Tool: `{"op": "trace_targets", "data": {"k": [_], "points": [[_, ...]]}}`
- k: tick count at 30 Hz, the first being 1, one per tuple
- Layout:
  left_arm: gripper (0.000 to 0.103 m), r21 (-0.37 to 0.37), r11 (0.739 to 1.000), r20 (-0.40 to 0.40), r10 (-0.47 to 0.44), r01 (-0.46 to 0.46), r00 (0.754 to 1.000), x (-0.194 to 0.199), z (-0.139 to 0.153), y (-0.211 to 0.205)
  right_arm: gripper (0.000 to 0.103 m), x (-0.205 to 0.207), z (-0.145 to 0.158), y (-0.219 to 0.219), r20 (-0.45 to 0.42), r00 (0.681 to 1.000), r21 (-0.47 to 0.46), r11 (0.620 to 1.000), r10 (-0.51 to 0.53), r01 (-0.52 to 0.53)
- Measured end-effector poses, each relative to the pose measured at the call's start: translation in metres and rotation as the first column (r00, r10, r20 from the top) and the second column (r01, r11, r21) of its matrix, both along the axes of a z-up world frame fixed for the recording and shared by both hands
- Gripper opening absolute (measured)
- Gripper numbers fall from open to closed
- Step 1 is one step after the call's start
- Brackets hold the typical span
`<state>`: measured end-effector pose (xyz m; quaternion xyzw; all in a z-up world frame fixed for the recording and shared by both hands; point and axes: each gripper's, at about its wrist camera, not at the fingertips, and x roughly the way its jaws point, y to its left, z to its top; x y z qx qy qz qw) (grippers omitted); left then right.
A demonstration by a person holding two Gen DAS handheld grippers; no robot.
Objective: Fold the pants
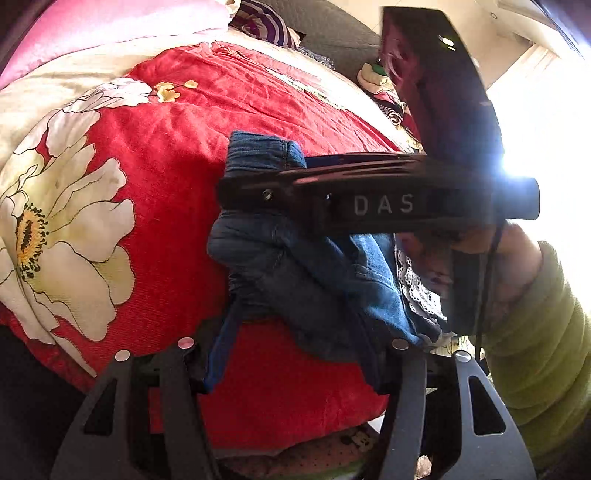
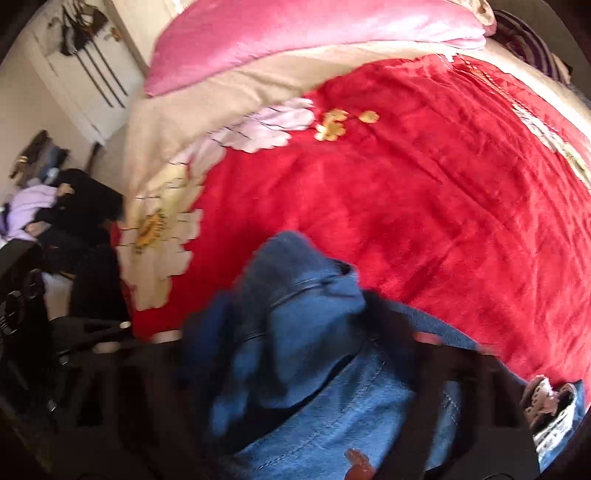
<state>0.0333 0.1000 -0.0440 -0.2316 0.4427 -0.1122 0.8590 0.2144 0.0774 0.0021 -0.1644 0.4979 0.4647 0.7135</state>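
Bed cover: red plush blanket (image 2: 424, 206) with large cream flowers, spread over the bed.
Flower print: big cream bloom with a yellow centre (image 1: 62, 236) at the blanket's left edge; small yellow blossoms (image 2: 332, 123) further up.
Pink quilt: glossy pink quilt (image 2: 295, 33) lying along the far side of the bed.
Striped cushion: purple and white stripes (image 1: 264, 22), past the blanket's far edge.
Side clutter: lilac cloth (image 2: 27, 210) and dark items heaped left of the bed.
Wall: pale cupboard doors (image 2: 79, 83) with dark things hanging above.

Right wrist view: pants (image 2: 314, 332) motion-blurred, cropped below.
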Motion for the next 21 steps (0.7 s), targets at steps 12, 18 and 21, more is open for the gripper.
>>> {"op": "trace_targets", "data": {"k": [12,18,21], "points": [[0.085,-0.011,0.998,-0.001,-0.065,0.065,0.998,0.017,0.015,-0.022,0.026,0.006,0.065,-0.110,-0.062,0.994,0.338,0.935,-0.090,0.105],[0.085,-0.084,0.981,0.061,-0.169,0.174,0.984,0.039,0.034,-0.064,0.028,0.012,0.078,-0.168,-0.074,0.984,0.416,0.892,-0.161,0.178],[0.084,-0.077,0.972,0.118,-0.212,0.222,0.970,0.045,0.051,-0.090,0.039,0.014,0.077,-0.196,-0.087,0.975,0.445,0.868,-0.202,0.220]]}}
